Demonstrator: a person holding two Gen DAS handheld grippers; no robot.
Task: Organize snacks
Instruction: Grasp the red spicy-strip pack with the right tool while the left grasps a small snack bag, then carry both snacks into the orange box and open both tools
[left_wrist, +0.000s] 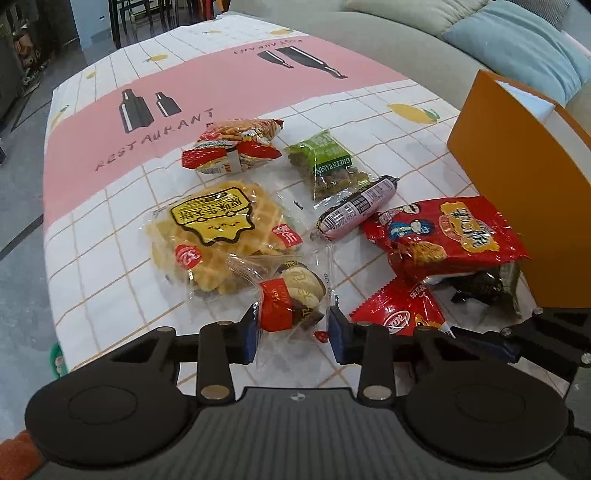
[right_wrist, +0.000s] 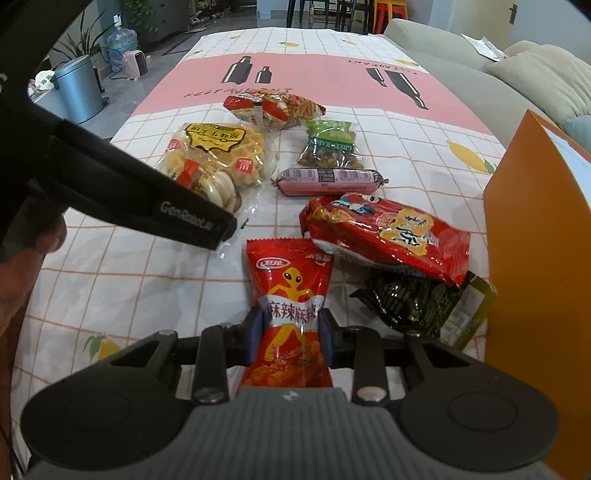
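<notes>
On the desk, the left claw is clamped on a wrapped pastry; the right claw pinches a red snack packet.

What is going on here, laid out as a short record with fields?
Surface: patterned tablecloth
Left hand-held gripper: closed on a wrapped cookie pack
Right hand-held gripper: closed on a red spicy snack packet
Loose snacks: waffle pack, green raisin bag, pink sausage, red noodle snack bag
Container: orange box, at the right
</notes>
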